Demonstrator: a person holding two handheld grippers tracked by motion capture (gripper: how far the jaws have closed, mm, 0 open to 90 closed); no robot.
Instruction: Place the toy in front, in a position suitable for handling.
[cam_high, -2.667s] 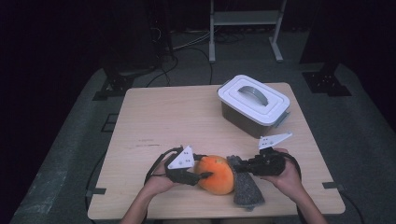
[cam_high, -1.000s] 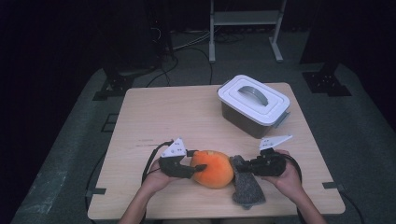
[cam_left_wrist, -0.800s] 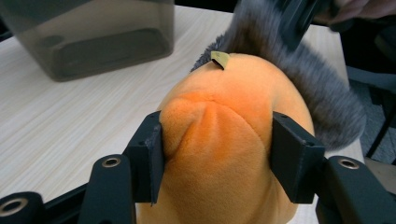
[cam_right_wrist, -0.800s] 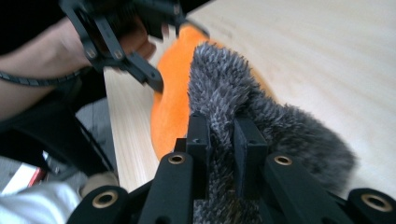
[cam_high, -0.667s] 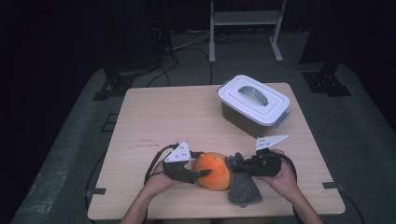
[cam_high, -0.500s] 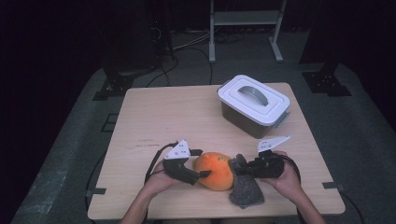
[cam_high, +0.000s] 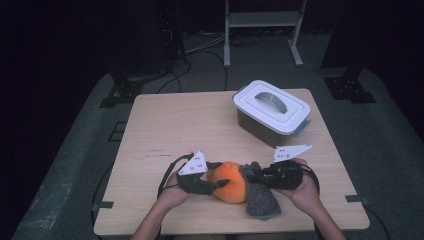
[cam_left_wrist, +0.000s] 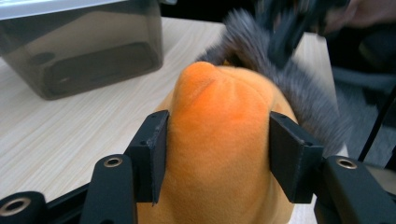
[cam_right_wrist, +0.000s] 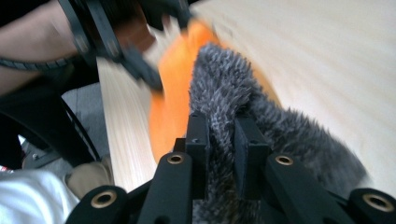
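Wooden table (cam_high: 175, 130): lidded box (cam_high: 271, 111), orange plush (cam_high: 231, 182)

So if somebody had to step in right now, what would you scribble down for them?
Left gripper: jaws have just been closing, fingers pressed on the round orange plush toy.
Right gripper: shut on the fuzzy grey fabric piece, which lies against the toy near the front edge of the light wooden table.
Closed white-lidded grey plastic box stands at the back right, untouched.
Left, probably: finish working the grey piece and the toy.

Orange plush ball (cam_left_wrist: 224, 140) between the left jaws looks soft, velvety, matt. Grey piece (cam_right_wrist: 224, 98) pinched in the right jaws is shaggy fake fur. Table (cam_high: 190, 125) is pale matt wood.
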